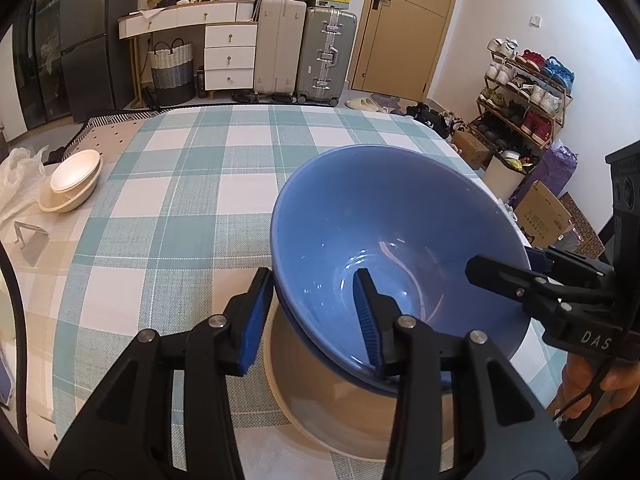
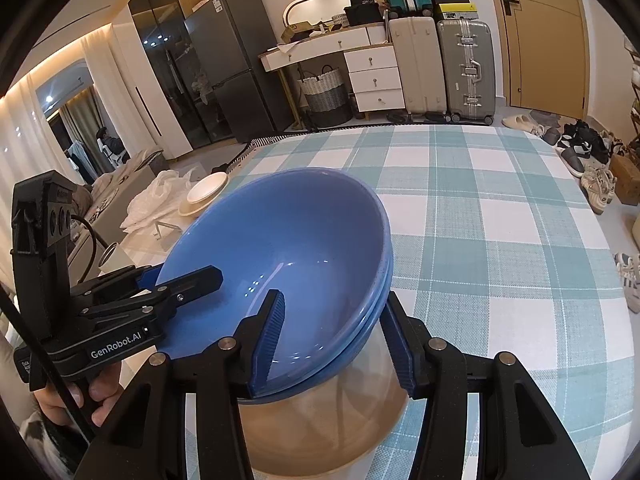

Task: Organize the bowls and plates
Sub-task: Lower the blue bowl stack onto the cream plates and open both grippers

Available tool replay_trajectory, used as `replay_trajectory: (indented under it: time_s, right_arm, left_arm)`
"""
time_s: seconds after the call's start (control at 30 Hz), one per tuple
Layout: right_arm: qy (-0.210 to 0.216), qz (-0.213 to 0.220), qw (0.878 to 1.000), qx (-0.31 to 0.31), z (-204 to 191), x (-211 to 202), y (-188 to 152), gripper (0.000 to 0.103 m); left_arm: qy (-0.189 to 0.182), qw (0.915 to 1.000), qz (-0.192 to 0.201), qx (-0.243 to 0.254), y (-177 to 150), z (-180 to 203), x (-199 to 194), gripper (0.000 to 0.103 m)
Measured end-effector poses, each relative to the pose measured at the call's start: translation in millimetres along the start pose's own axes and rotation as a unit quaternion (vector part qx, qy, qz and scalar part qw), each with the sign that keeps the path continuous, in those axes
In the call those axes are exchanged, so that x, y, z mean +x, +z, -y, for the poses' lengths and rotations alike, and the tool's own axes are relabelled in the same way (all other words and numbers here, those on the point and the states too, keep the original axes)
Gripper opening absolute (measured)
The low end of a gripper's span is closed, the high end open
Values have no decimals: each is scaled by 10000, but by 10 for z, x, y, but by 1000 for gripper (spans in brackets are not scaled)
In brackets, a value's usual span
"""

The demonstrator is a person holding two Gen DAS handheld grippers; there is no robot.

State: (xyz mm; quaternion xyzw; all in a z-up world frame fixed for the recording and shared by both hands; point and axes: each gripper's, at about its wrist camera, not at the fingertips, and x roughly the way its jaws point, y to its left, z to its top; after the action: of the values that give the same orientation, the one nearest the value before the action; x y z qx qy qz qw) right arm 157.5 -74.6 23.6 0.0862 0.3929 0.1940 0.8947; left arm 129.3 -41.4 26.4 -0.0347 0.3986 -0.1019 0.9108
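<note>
Two nested blue bowls (image 1: pixel 400 220) (image 2: pixel 288 240) are held tilted above a beige plate (image 1: pixel 320 412) (image 2: pixel 312 440) on the checked tablecloth. My left gripper (image 1: pixel 312 316) straddles the bowls' left rim, one finger inside and one outside, a gap showing on the outer side. My right gripper (image 2: pixel 334 340) straddles the opposite rim the same way. Each gripper shows in the other's view, the right one (image 1: pixel 520 276) and the left one (image 2: pixel 176 284), gripping the rim. A stack of cream bowls (image 1: pixel 74 182) (image 2: pixel 204 194) sits at the table's far left.
A white plastic bag (image 1: pixel 16 184) (image 2: pixel 160 196) and a small metal stand (image 1: pixel 30 240) lie near the cream bowls. The checked tablecloth (image 1: pixel 192 184) (image 2: pixel 500 240) covers the table. Suitcases, a dresser, a shoe rack and boxes stand beyond the table.
</note>
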Motion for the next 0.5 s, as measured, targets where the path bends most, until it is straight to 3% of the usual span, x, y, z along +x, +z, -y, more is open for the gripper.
replay_trajectory:
  time_s: [0.1,0.23,0.4,0.47,0.5]
  right_arm:
    - [-35,37,9998,-173,-28,-14,-25,56]
    - [-85,126,9990,-421,-55,-44,-50,78]
    - [-75,404,9964,-748,-46,-155,-104,92]
    - [-78,601,9942,-887,-30,-218,-142,99]
    - [-69,694,9931,-942,-10,-251,-162,102]
  left_arm:
    - [-87,9999,38,39,-12,-24,-11,45]
    - [-29,9995,297,74,-44,-92,-101,74]
    - [-28,9978,663,21,-111,-294,-294,84]
    - [-82,9962,864,30,-152,-395,-377,101]
    - [-122,9952,971,44,-166,-431,-410,101]
